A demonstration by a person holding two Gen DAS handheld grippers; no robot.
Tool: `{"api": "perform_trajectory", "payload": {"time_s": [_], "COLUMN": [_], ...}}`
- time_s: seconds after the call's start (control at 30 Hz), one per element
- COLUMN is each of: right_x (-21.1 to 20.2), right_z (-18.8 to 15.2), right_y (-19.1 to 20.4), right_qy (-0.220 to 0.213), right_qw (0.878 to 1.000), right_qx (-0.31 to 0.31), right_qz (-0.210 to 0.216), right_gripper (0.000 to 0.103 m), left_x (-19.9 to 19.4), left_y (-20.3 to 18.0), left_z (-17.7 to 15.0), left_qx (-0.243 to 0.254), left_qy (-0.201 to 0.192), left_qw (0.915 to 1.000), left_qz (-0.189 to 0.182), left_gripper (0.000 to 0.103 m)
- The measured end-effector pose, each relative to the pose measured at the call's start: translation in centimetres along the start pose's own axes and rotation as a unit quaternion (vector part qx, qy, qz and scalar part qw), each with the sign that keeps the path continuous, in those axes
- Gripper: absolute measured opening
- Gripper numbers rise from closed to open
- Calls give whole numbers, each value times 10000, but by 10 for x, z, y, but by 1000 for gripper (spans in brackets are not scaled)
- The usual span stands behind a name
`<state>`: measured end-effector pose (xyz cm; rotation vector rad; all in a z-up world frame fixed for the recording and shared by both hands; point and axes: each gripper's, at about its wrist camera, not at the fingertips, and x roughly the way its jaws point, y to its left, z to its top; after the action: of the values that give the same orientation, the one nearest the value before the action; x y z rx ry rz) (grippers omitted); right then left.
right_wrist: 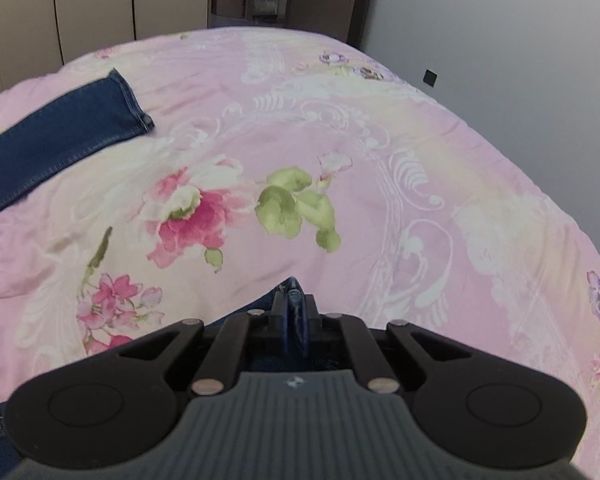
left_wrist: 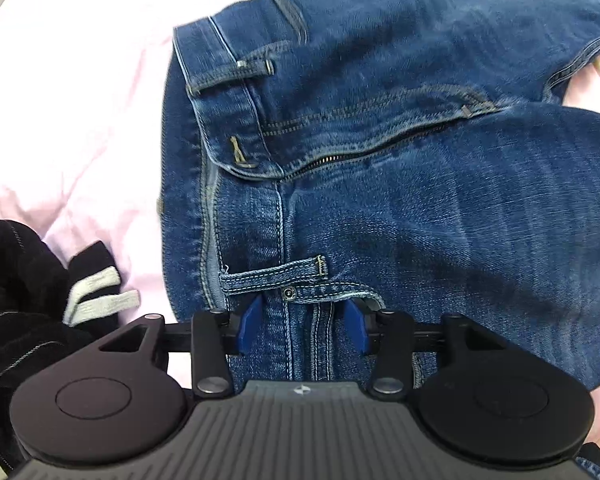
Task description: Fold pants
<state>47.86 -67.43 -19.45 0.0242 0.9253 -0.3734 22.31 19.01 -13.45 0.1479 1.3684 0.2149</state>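
Two claws: one per hand, each seen from its own wrist camera.
Left claw (left_wrist: 304, 322): at the bottom centre of the left wrist view, its blue pads (left_wrist: 252, 312) set apart on either side of the waistband seam; whether they press the denim I cannot tell.
Right claw (right_wrist: 296, 312): at the bottom centre of the right wrist view, jaws closed tight on a fold of denim that pokes up between the pads.
Jeans (left_wrist: 400, 160): blue denim, filling the centre and right of the left wrist view, lying on the bed with the waistband toward the left of the frame.
Zipper (left_wrist: 340, 156): partly open, running diagonally across the middle of that view.
Belt loop (left_wrist: 274, 278): just above the left claw, with a metal rivet (left_wrist: 288, 293) beside it.
Trouser leg (right_wrist: 60, 140): at the upper left of the right wrist view, its hem lying flat on the cover.
Bed cover (right_wrist: 380, 200): pink, with a floral print, spread under everything.
Dark garment (left_wrist: 24, 300): black with pale stripes, at the lower left of the left wrist view, beside the jeans.
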Motion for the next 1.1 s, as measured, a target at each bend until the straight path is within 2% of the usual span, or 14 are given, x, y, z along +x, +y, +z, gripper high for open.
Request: {"api": "perform_trajectory", "payload": {"time_s": [0.07, 0.1, 0.2, 0.27, 0.37, 0.5, 0.57, 0.63, 0.7, 0.77, 0.9, 1.03, 1.1], "right_x": [4, 1, -22, -42, -73, -111, -128, -143, -154, -163, -175, -176, -172], "right_z": [-4, -6, -10, -14, -22, -38, -49, -63, -80, -99, -138, -176, -195], "right_y": [-1, -2, -11, -16, -20, -14, -11, -10, -6, -1, 9, 14, 14], "right_qy": [178, 167, 11, -64, -61, -24, -22, -18, 4, 20, -19, -157, -344], "right_qw": [9998, 9999, 9997, 9990, 9971, 9873, 9806, 9734, 9637, 9494, 9049, 8408, 7970], "right_qx": [12, -25, -257, -434, -750, -1580, -1958, -2292, -2668, -3141, -4253, -5402, -6012], "right_qz": [18, 8, -26, 38, 128, 155, 110, 51, -17, -75, -171, -299, -458], "right_gripper": [1, 6, 32, 32, 32, 33, 34, 36, 36, 37, 42, 46, 46], "left_x": [-11, -17, -36, -53, -73, -75, -71, -66, -59, -50, -30, -9, 0], "left_y": [0, -1, -5, -13, -38, -73, -92, -111, -132, -152, -189, -208, -212], "left_z": [-3, -5, -7, -10, -23, -45, -56, -62, -67, -72, -85, -92, -92], "left_qx": [128, 231, 701, 1081, 1955, 3042, 3400, 3579, 3742, 3865, 4032, 4037, 3970], "left_qy": [-139, -197, -390, -530, -544, -98, 39, 101, 153, 257, 565, 699, 771], "left_qw": [9998, 9995, 9968, 9923, 9777, 9496, 9368, 9292, 9234, 9187, 9118, 9121, 9146], "left_qz": [31, 47, -68, -284, -548, -751, -825, -915, -836, -769, -524, -174, -53], "left_gripper": [55, 55, 55, 55, 55, 55, 56, 60, 62, 63, 63, 63, 63]}}
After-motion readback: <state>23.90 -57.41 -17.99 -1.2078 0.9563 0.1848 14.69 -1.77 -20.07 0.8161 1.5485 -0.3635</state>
